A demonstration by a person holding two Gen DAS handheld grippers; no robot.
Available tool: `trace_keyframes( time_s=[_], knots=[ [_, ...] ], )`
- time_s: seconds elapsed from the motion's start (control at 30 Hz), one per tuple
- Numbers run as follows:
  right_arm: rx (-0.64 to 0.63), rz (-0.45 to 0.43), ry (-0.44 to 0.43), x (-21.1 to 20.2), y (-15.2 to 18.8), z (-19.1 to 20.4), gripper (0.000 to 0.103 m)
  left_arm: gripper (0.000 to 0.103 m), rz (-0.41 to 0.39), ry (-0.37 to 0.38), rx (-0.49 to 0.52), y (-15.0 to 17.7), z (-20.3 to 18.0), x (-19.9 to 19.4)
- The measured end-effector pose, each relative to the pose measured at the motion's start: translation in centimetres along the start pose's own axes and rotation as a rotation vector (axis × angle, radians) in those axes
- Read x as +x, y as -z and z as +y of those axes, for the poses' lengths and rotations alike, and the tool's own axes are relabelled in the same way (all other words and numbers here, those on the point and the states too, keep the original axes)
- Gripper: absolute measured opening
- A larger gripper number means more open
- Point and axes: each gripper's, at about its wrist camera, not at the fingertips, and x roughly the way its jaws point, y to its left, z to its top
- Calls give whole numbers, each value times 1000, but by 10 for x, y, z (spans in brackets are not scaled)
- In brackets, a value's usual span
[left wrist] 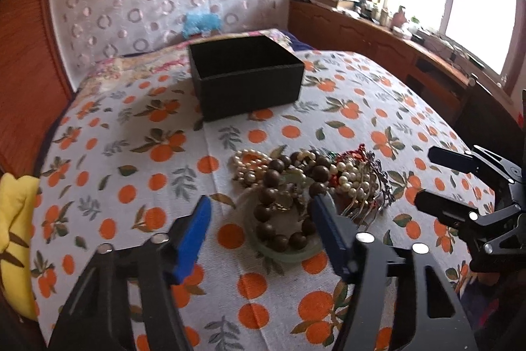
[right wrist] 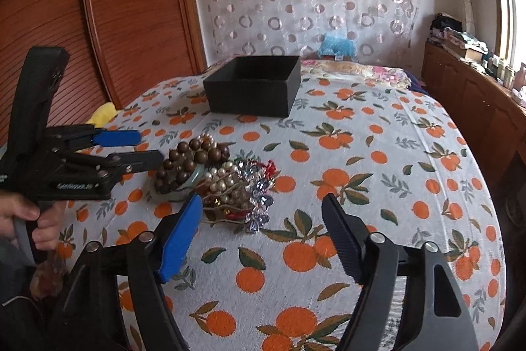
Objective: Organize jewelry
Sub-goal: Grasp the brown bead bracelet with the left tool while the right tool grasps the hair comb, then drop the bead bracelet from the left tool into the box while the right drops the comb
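1. Two tools hover over a bed covered by a white cloth printed with oranges (left wrist: 125, 134), both released and grasping nothing.
2. One, the left tool (left wrist: 259, 226), has its blue-padded fingers (left wrist: 194, 236) spread on either side of a dark brown wooden bead bracelet (left wrist: 279, 213), which lies on a pale green ring-shaped bangle (left wrist: 282, 252).
3. Beside these, in the same heap, lie cream pearl strands (left wrist: 250, 166) and a glittery red and silver tangle (left wrist: 365, 166); its pieces are hard to tell apart.
4. At the heap's right side, the right tool (right wrist: 263, 213) has its fingers wide apart above bare cloth, its left pad near the heap's edge.
5. Beyond the heap, well apart from it, an open black rectangular box (left wrist: 246, 78) stands on the cloth.
6. A hand (right wrist: 29, 222) grips the left tool's handle in the right wrist view.
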Motion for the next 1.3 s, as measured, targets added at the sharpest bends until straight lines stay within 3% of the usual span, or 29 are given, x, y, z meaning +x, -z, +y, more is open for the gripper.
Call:
trace_keyframes(
  time_s=[0.17,0.43,0.53,0.67,1.3],
  knots=[
    [-14,27,-15,4,3,-1,69,33,36,43,-7,-4,1,13],
    [-25,54,-23,6,3,-3,68,22,54,61,-34,-8,7,21],
    [-38,79,-36,11,2,-3,57,13,59,59,-12,-10,6,21],
    [-50,98,-45,17,0,-3,54,12,47,43,24,-13,3,18],
    [-30,147,-101,40,-18,-15,44,12,-207,32,21,-43,-4,-71]
  ],
)
